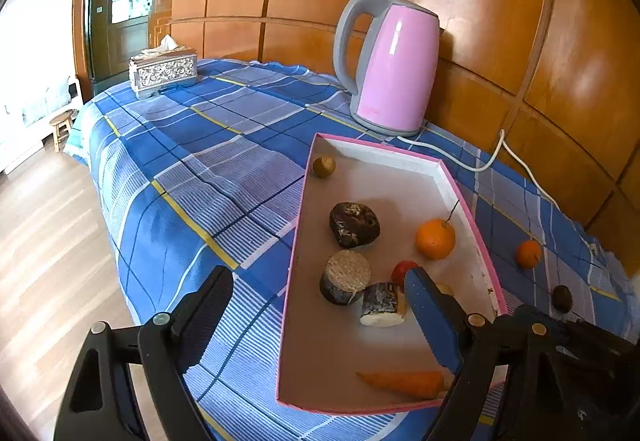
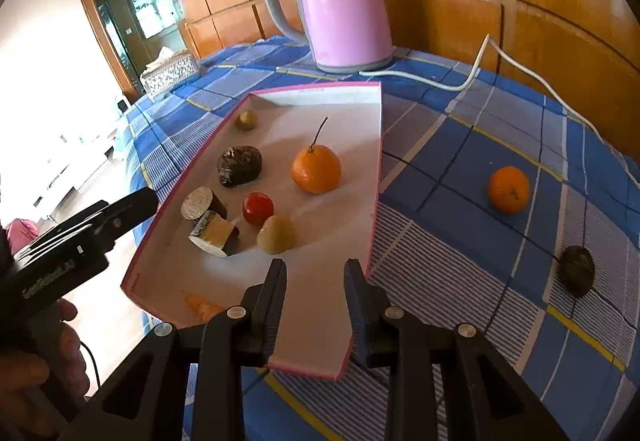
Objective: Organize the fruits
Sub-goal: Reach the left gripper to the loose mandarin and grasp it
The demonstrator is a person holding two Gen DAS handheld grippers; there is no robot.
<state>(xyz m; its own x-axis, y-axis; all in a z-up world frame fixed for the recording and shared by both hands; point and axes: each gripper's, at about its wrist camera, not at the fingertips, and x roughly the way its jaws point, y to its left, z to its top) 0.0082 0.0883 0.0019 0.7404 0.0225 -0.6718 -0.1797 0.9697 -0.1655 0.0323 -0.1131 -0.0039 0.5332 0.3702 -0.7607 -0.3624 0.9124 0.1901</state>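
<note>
A shallow pink-rimmed tray point(image 1: 340, 365) point(image 2: 360, 145) lies on the blue checked cloth. In it are a stemmed orange point(image 1: 435, 239) point(image 2: 316, 169), a red fruit point(image 2: 258, 207), a yellow fruit point(image 2: 277, 235), a small brown fruit point(image 1: 323, 165), a dark lumpy fruit point(image 1: 354, 224), two cut stalk pieces point(image 1: 346, 277) and a carrot point(image 1: 404, 383). A second orange point(image 2: 509, 189) point(image 1: 528, 253) and a dark fruit point(image 2: 577, 271) lie on the cloth right of the tray. My left gripper point(image 1: 316, 293) is open over the tray's left rim. My right gripper point(image 2: 316, 273) is open and empty above the tray's near right corner.
A pink kettle point(image 1: 394, 65) point(image 2: 340, 1) stands behind the tray with its white cord point(image 2: 500, 57) trailing right. A silver tissue box point(image 1: 162, 71) sits at the table's far left corner. Wooden panelling backs the table; the floor drops off at the left.
</note>
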